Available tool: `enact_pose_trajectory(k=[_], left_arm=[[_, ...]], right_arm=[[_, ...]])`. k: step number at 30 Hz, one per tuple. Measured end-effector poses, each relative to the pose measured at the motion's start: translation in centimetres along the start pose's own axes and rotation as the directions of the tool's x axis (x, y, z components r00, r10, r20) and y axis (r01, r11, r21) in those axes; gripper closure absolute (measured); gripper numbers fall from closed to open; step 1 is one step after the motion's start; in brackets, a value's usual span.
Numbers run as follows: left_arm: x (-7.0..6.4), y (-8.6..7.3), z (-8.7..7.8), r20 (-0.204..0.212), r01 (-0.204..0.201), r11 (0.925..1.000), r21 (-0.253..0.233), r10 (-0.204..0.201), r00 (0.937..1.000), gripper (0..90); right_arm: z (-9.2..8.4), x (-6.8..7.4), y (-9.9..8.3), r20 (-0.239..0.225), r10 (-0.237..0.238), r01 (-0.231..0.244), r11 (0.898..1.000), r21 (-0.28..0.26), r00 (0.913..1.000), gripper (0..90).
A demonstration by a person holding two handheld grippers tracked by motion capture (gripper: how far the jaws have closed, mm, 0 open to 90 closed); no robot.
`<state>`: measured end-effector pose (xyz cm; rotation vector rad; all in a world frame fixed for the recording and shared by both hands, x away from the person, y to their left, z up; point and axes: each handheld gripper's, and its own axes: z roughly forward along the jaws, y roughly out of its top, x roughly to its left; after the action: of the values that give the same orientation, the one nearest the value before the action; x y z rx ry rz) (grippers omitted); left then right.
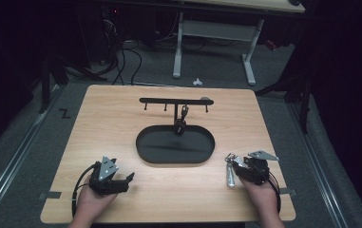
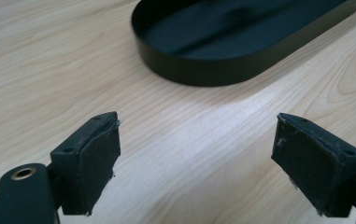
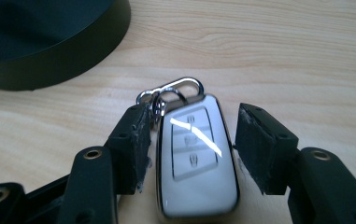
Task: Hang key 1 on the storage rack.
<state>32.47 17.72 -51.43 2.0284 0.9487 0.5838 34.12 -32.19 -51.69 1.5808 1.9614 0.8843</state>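
In the high view, a black oval tray [image 1: 175, 145] lies in the middle of the wooden table [image 1: 121, 114]. Behind the tray stands a black hook rack [image 1: 175, 100], and a dark key fob [image 1: 180, 127] hangs from it down over the far rim of the tray. To the right of the tray, near the front edge of the table, lies a silver car key [image 1: 230, 175] with its ring end toward the tray. The right gripper [image 1: 238, 167] is on this key, held by a hand [image 1: 259, 192] that comes from below. The left gripper [image 1: 130, 177] is to the front left of the tray, low over the table, and its jaws point to the right, toward the tray's front.

In the left gripper view, the two black jaws stand wide apart and nothing is between them, just bare wood. The tray [image 2: 222, 70] is ahead of them, a little way off.

In the right gripper view, the car key [image 3: 196, 163] lies flat on the table between the jaws. It has a glossy white face with three buttons, a chrome border, and a metal clasp with rings [image 3: 168, 93] at the far end. The left pad [image 3: 136, 147] is at the key's edge; the right pad [image 3: 255, 147] stands a little apart, so the jaws do not grip. A part of the tray [image 3: 73, 51] is at upper left.
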Motion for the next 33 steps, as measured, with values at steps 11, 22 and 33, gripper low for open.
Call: enact_pose_trajectory(k=[11,22,33], left_arm=[[-0.3,0.6,0.6,0.019,-0.017,0.9998,-0.007,0.017,0.9997,15.8],[-1.8,3.0,3.6,0.093,-0.064,0.9978,-0.017,0.065,0.9936,15.8],[-1.2,2.1,2.3,0.067,-0.057,0.9983,-0.012,0.058,0.9961,15.8]], right_arm=[[0.0,0.1,-0.3,-0.005,-0.012,0.013,0.999,0.050,0.9999,50.3],[-3.5,-0.9,-3.6,0.003,0.036,-0.037,0.998,0.060,0.9993,49.6],[-3.8,0.1,-1.6,-0.028,0.002,-0.001,0.999,0.035,0.9996,51.0]])
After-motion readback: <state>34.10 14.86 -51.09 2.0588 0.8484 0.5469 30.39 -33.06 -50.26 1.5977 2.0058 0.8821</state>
